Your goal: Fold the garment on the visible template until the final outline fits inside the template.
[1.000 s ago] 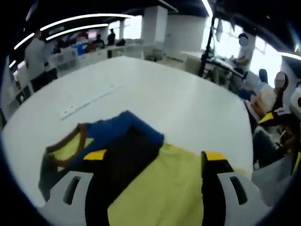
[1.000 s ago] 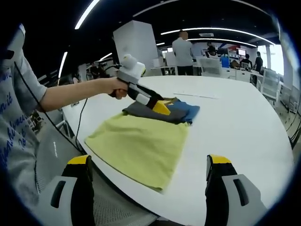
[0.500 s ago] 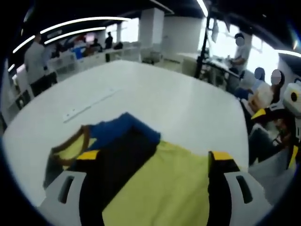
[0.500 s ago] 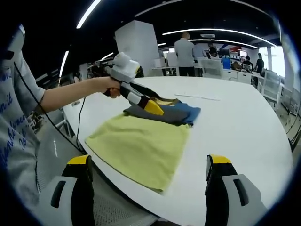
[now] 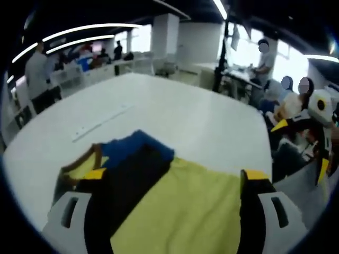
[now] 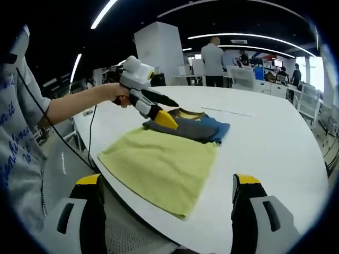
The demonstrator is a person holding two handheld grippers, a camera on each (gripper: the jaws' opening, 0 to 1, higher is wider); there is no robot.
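Open office, white table (image 6: 275, 143). Garment (image 6: 188, 127) folded small, lying half on the yellow template (image 6: 159, 164) toward its far edge. Left gripper (image 6: 159, 114) spread above it; right gripper (image 6: 164, 209) spread, off the near table edge. Risk: a careless pinch catches the template too and drags it.

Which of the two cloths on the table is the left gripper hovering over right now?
The folded dark grey and blue garment at the far end, not the flat yellow cloth nearer the table edge. The left gripper hangs open above it.
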